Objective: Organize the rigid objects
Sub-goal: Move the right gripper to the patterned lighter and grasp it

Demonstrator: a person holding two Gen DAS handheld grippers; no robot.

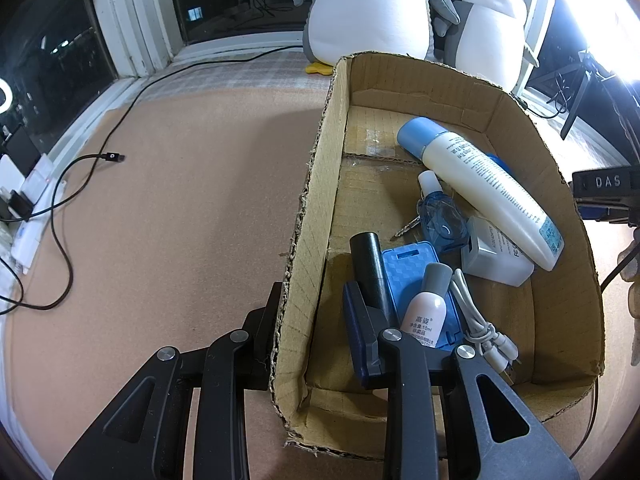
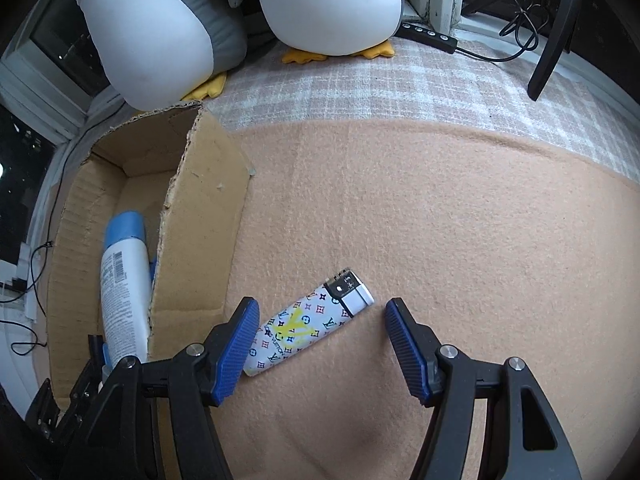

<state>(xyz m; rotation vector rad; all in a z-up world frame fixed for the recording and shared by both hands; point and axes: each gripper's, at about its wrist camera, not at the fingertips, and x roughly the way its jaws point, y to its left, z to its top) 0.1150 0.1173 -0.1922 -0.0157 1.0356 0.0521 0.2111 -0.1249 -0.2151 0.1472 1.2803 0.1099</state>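
The patterned lighter (image 2: 310, 322) lies on the tan mat (image 2: 440, 220) beside the cardboard box (image 2: 200, 216), between the right gripper's (image 2: 320, 344) spread jaws, seemingly touching one pad. The left gripper (image 1: 308, 320) pinches the box's wall.

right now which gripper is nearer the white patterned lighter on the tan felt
Right. The right gripper straddles the white patterned lighter, jaws apart. The left gripper is shut on the cardboard box wall, away from it.
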